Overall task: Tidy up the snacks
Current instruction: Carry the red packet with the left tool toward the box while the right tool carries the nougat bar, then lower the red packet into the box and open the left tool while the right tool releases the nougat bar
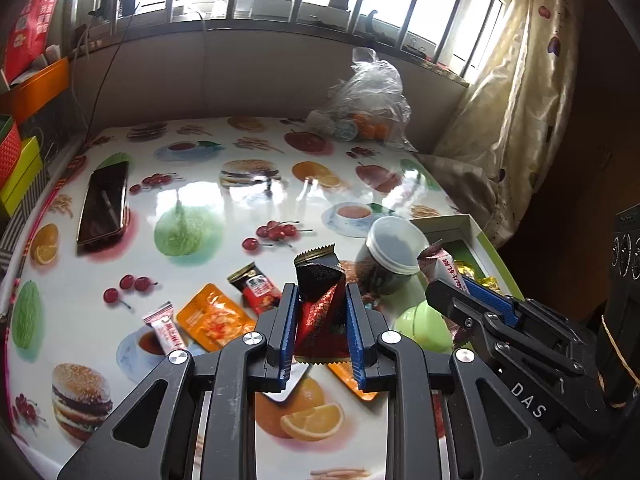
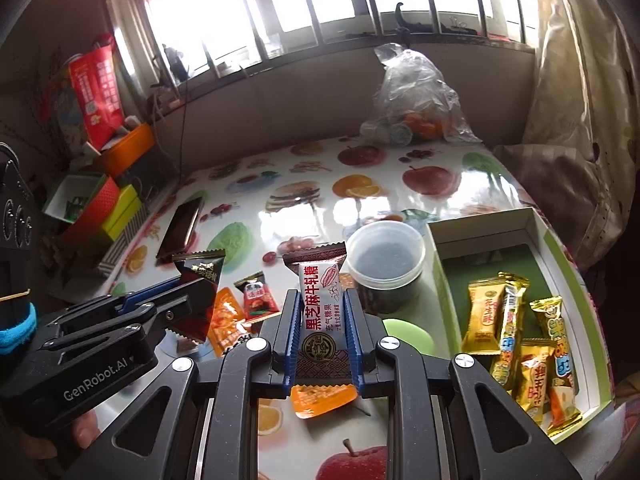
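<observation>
Barred windows fill the top of both views, above a table [image 1: 224, 200] with a glossy fruit-and-burger print. At lower centre of the left view we see our left gripper [image 1: 318, 320] clenched on a dark red packet [image 1: 320, 304], lifted clear of the table. At lower centre of the right view our right gripper [image 2: 322, 332] grips a white candy [image 2: 318, 304] upright. Each gripper shows at the other view's edge. On the table left of centre lie an orange pouch [image 1: 214, 318], a small red packet [image 1: 258, 290] and a pink-white candy [image 1: 166, 328]. A lidded jar [image 2: 386, 266] stands beside the box [image 2: 480, 232] at right, which holds yellow snacks [image 2: 520, 340]. A phone [image 1: 105, 202] lies at left.
</observation>
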`<action>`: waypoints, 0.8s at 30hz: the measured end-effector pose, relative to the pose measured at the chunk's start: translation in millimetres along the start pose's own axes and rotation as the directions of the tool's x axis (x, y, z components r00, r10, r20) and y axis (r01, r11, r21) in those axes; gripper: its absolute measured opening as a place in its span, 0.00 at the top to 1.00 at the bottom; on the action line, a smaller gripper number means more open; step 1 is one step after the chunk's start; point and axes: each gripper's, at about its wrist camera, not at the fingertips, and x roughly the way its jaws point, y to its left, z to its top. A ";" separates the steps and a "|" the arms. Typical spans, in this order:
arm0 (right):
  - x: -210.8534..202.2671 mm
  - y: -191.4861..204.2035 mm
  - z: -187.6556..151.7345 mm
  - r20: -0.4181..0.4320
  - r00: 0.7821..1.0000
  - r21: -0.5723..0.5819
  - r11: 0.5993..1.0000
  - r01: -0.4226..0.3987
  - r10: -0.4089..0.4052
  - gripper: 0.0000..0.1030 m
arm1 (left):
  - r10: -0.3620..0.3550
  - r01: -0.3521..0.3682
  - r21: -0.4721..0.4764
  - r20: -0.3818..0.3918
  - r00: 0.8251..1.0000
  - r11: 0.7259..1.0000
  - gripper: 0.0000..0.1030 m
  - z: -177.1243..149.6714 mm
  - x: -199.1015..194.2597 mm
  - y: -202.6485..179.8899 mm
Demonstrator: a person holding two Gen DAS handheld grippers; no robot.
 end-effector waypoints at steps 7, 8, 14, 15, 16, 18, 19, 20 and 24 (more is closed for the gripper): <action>-18.5 -39.6 1.1 0.026 0.998 0.058 0.997 0.056 -0.057 0.80 | -0.061 0.061 0.038 -0.011 0.998 0.997 0.77 12.3 13.3 -33.7; -20.2 -44.6 0.9 0.027 0.998 0.065 0.996 0.063 -0.065 0.80 | -0.069 0.069 0.046 -0.013 0.998 0.997 0.77 13.9 15.4 -38.7; -26.6 -71.8 -6.1 0.022 0.994 0.114 0.988 0.108 -0.111 0.80 | -0.119 0.121 0.080 -0.028 0.993 0.989 0.77 21.7 25.3 -67.3; -27.6 -76.2 -7.4 0.021 0.993 0.122 0.986 0.114 -0.117 0.80 | -0.129 0.131 0.085 -0.031 0.991 0.988 0.77 22.7 26.9 -71.3; -28.6 -79.8 -9.1 0.020 0.992 0.130 0.984 0.118 -0.122 0.80 | -0.136 0.138 0.092 -0.033 0.990 0.986 0.77 23.6 28.3 -76.3; -30.7 -87.6 -11.4 0.018 0.991 0.143 0.981 0.131 -0.135 0.80 | -0.148 0.151 0.112 -0.037 0.988 0.982 0.77 24.8 31.7 -86.5; -32.3 -91.2 -13.0 0.018 0.990 0.147 0.979 0.139 -0.143 0.81 | -0.154 0.158 0.116 -0.041 0.987 0.981 0.77 25.6 33.8 -90.7; -33.5 -94.7 -14.5 0.017 0.989 0.153 0.977 0.146 -0.150 0.81 | -0.162 0.167 0.120 -0.047 0.986 0.979 0.77 26.1 36.2 -94.5; -35.9 -112.4 -20.8 0.003 0.985 0.184 0.968 0.172 -0.175 0.81 | -0.188 0.195 0.136 -0.063 0.980 0.971 0.77 27.4 44.4 -109.5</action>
